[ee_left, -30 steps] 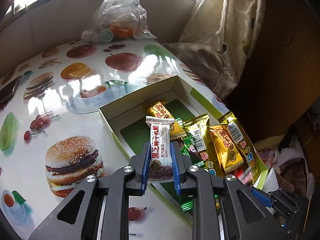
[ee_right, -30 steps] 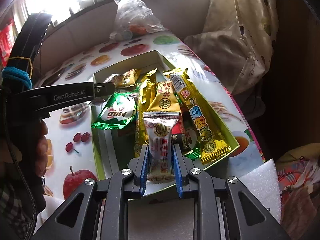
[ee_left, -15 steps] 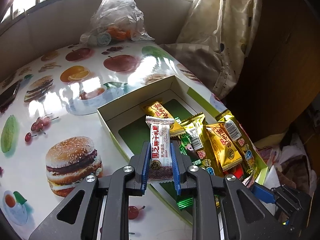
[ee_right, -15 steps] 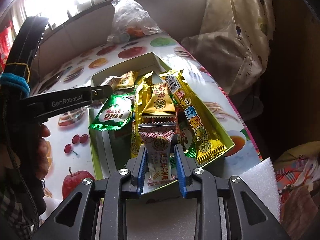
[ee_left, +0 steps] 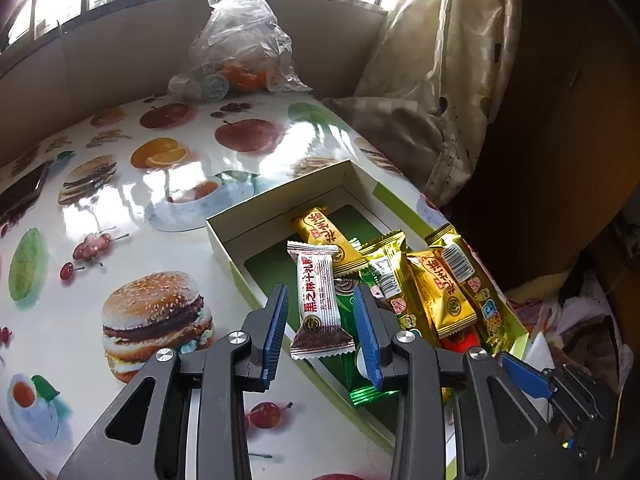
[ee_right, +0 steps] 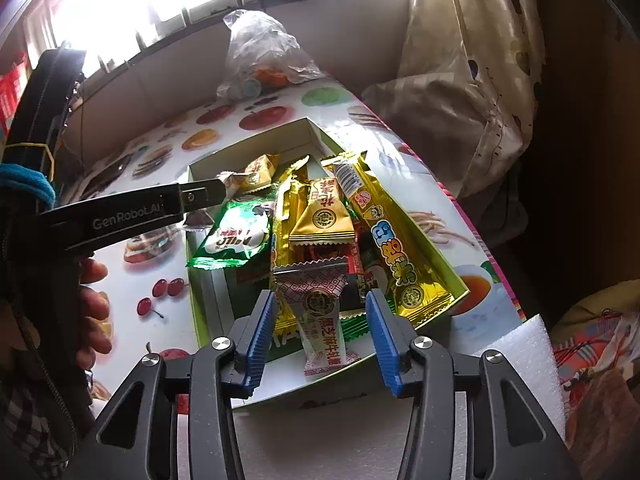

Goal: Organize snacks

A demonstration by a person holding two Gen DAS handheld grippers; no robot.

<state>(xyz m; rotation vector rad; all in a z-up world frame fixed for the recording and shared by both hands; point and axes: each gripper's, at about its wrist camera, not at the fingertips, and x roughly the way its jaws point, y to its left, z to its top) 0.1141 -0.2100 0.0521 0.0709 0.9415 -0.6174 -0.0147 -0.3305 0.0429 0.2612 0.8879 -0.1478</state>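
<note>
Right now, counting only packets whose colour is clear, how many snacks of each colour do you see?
White-and-maroon packets: 2
Gold packets: 4
Green Milo packet: 1
Total: 7, leaving out a red wrapper and a green wrapper buried underneath.

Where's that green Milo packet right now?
In the right wrist view, the Milo packet lies at the left side of the box, beside the gold wrappers, just under the left claw's tip.

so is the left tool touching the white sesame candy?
Apart. In the left wrist view the left tool is open, and green box floor and table show between each blue pad and the white sesame candy lying between them.
</note>
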